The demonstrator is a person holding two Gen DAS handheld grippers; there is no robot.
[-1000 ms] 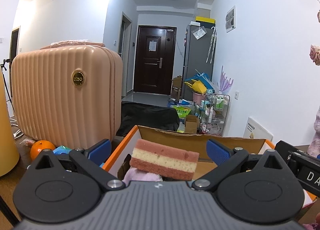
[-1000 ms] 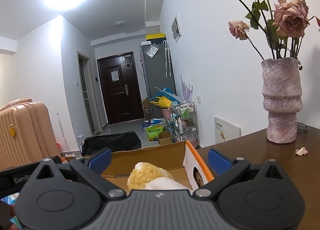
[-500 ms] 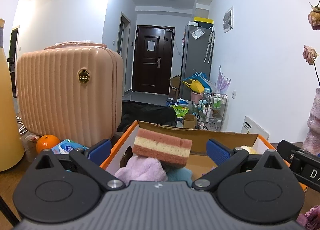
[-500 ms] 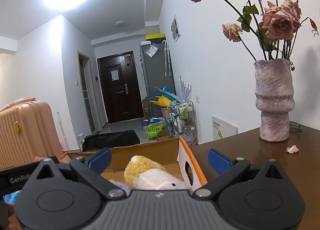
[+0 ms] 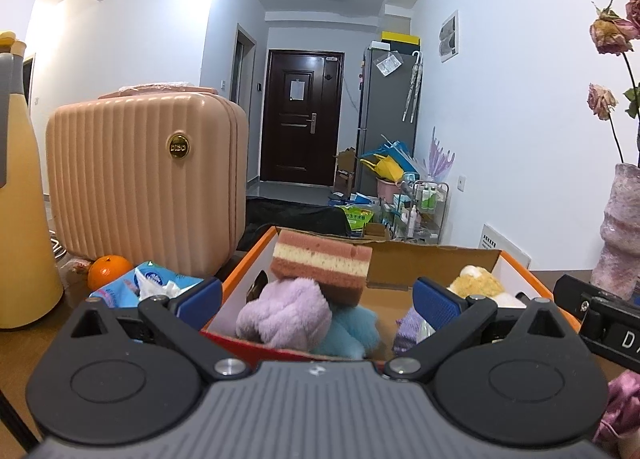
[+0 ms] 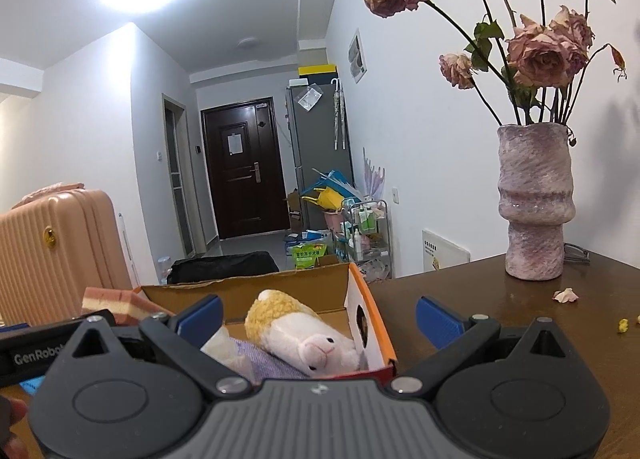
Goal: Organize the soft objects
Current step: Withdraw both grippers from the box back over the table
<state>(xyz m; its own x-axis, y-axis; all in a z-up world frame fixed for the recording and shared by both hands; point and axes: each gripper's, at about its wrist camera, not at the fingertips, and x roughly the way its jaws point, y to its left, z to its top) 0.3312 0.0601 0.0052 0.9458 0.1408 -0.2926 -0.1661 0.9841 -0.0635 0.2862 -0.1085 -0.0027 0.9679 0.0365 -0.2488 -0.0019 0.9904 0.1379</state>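
Sponge in box, ahead of gaping left tongs.

A: Where does the box sit?

B: On the table, straight ahead of both open grippers. A suitcase stands behind and to its left, with an orange and a tissue pack at the suitcase's foot.

A: What lies in the box?

B: At the left end, a sponge rests on top of a fluffy towel, with a second towel just beside it. At the right end lies a plush toy.

A: And to the right?

B: A vase of flowers stands on the table, well apart from the box.
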